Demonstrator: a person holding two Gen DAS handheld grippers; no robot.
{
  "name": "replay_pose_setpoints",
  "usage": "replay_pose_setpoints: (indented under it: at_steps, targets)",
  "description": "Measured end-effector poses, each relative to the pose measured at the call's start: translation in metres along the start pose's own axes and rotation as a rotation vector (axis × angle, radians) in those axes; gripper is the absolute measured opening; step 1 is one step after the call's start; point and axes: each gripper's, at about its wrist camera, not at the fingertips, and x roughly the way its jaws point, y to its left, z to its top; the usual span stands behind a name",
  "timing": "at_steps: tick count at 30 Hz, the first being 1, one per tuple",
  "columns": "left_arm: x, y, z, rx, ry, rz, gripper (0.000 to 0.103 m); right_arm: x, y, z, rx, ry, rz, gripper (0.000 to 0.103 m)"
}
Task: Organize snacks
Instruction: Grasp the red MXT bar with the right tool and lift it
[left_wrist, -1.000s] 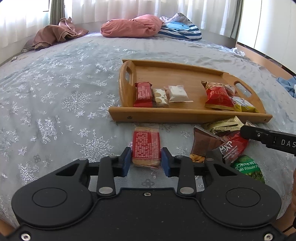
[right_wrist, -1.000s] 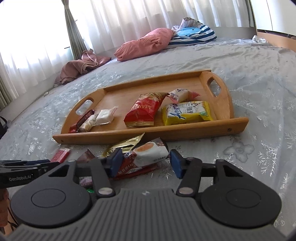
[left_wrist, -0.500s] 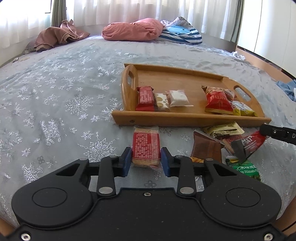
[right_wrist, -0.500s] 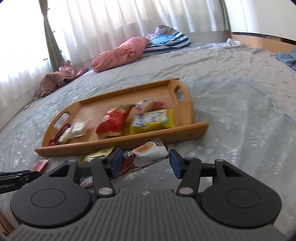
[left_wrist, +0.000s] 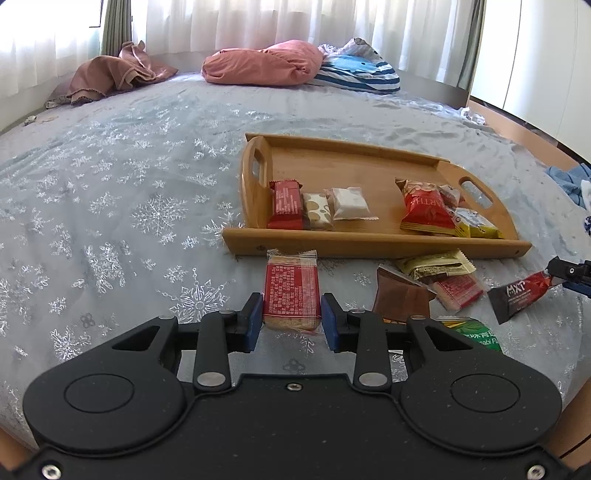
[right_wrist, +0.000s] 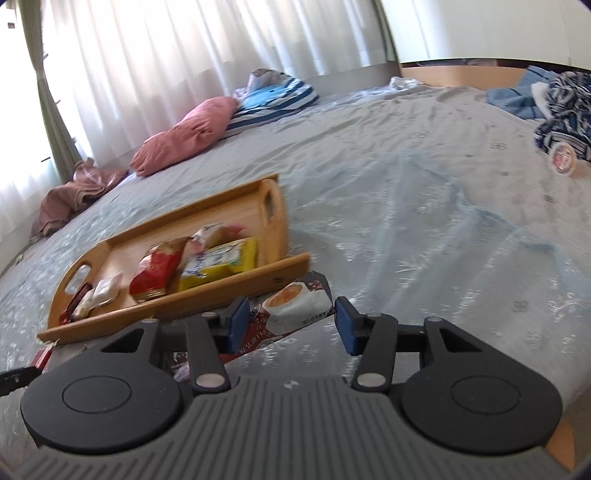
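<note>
My left gripper is shut on a red cracker packet, held just in front of the wooden tray. The tray holds a red bar, a nougat piece and a white packet at its left, and a red bag and a yellow packet at its right. My right gripper has a dark red coffee packet between its closing jaws. In the left wrist view that coffee packet hangs from the right gripper, clear of the loose pile.
Gold, brown, red and green packets lie loose before the tray. A pink pillow, a striped pillow and a brown cloth lie at the bed's far side. Blue clothes lie far right.
My right gripper has swung to the right and rolled, carrying the coffee packet away from the loose pile, and its jaws have narrowed. The left gripper and its cracker packet have barely moved.
</note>
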Motion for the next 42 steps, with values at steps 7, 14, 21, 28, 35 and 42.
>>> replay_pose_setpoints:
  at_steps: [7,14,21,28,35,42]
  targets:
    - [-0.003,-0.001,0.002,0.007,-0.010,0.000,0.032,-0.004,-0.004,0.002,-0.006,-0.018,-0.012,0.049]
    - [-0.004,-0.001,0.001,0.000,-0.007,0.001,0.032,-0.009,0.001,0.001,-0.031,-0.031,-0.002,0.048]
    - [-0.012,-0.001,0.007,-0.010,-0.037,-0.002,0.032,-0.014,-0.001,0.014,0.014,-0.050,0.013,0.016]
    - [-0.015,-0.006,0.016,-0.006,-0.058,-0.019,0.032,-0.009,0.003,0.025,0.007,-0.046,-0.005,0.016]
    - [-0.010,-0.008,0.011,-0.008,-0.037,-0.021,0.032,-0.004,0.002,0.023,0.051,-0.030,-0.155,0.071]
    - [-0.006,-0.010,0.008,-0.009,-0.025,-0.028,0.032,0.013,0.017,0.013,0.155,0.167,-0.087,0.071]
